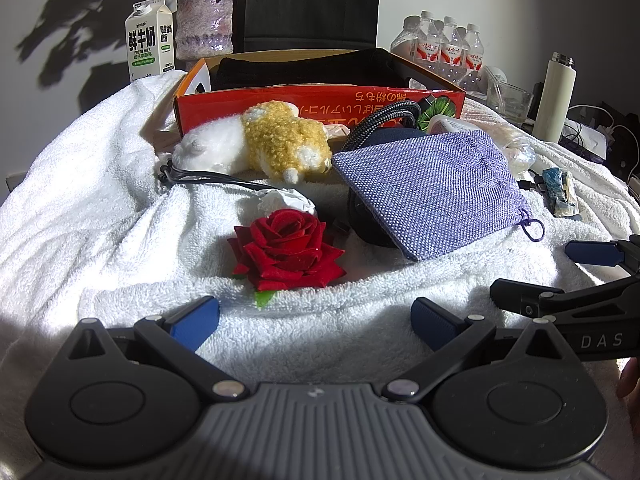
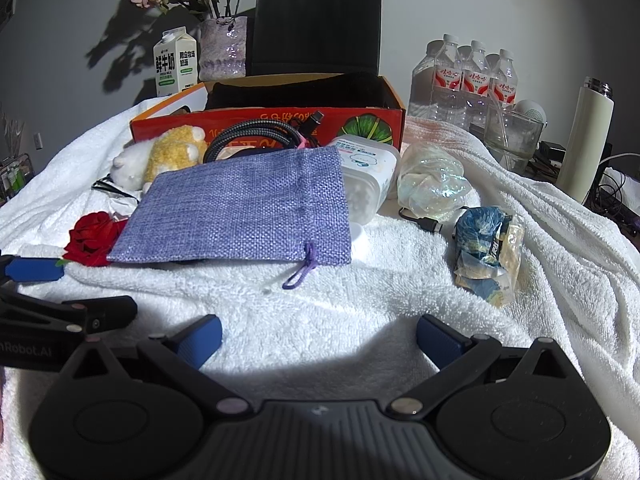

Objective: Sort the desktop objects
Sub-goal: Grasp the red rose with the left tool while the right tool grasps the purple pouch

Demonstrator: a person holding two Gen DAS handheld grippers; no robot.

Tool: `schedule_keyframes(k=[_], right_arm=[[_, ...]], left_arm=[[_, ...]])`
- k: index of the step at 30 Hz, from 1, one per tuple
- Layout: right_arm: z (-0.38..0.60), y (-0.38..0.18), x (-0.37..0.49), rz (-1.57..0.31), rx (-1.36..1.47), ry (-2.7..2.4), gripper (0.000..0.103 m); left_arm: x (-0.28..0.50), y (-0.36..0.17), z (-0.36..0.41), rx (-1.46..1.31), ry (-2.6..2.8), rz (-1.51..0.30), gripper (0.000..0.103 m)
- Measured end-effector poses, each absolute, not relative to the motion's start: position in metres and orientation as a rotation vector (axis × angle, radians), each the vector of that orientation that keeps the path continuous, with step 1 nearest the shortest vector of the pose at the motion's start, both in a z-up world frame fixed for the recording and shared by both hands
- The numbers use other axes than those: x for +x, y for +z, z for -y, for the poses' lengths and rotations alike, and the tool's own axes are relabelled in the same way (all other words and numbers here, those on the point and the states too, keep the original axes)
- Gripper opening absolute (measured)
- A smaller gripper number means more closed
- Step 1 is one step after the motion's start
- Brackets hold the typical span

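On the white towel [image 1: 100,208] lie a red fabric rose [image 1: 286,250], a purple woven drawstring pouch [image 1: 432,188], a white-and-yellow plush toy [image 1: 256,140], a crumpled paper ball [image 1: 286,200] and a coiled braided cable [image 1: 380,120]. The right wrist view shows the pouch [image 2: 240,212], a white plastic container [image 2: 366,176], an iridescent wrapper ball [image 2: 434,180] and a blue snack packet [image 2: 486,248]. My left gripper [image 1: 314,326] is open and empty, just short of the rose. My right gripper [image 2: 318,340] is open and empty, in front of the pouch.
An open orange cardboard box [image 1: 320,100] with dark cloth inside stands behind the objects. Behind it are a milk carton [image 1: 150,40], a vase [image 1: 204,24], water bottles [image 1: 444,46], a glass container [image 2: 512,136] and a white flask [image 1: 556,96].
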State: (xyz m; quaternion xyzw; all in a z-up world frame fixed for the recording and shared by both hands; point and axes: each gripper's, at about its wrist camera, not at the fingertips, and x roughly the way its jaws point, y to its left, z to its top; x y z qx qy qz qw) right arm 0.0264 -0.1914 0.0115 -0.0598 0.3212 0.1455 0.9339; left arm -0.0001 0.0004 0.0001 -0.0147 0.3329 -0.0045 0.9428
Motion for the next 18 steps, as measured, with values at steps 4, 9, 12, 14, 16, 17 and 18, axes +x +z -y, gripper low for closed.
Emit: schedule_keyframes(k=[4, 9, 12, 14, 16, 17, 18], right_arm=[[0.191, 0.011, 0.026, -0.657, -0.122, 0.298, 0.103], [0.191, 0.011, 0.027, -0.657, -0.122, 0.298, 0.103], [0.191, 0.012, 0.027, -0.656, -0.124, 0.297, 0.103], [0.19, 0.012, 0.027, -0.657, -0.124, 0.296, 0.103], [0.191, 0.012, 0.028, -0.656, -0.125, 0.297, 0.103], [0.19, 0.013, 0.027, -0.656, -0.124, 0.298, 0.103], [0.191, 0.013, 0.026, -0.654, -0.124, 0.301, 0.103]], left_arm=[[0.0, 0.0, -0.001, -0.03, -0.009, -0.679, 0.103], [0.0, 0.0, -0.001, -0.03, -0.009, -0.679, 0.103], [0.0, 0.0, -0.002, -0.036, -0.011, -0.676, 0.103], [-0.002, 0.001, -0.004, -0.057, -0.007, -0.664, 0.103], [-0.005, 0.004, -0.007, -0.078, 0.003, -0.651, 0.103], [-0.006, 0.008, -0.009, -0.093, 0.0, -0.64, 0.103], [-0.009, 0.011, -0.013, -0.113, -0.01, -0.625, 0.103]])
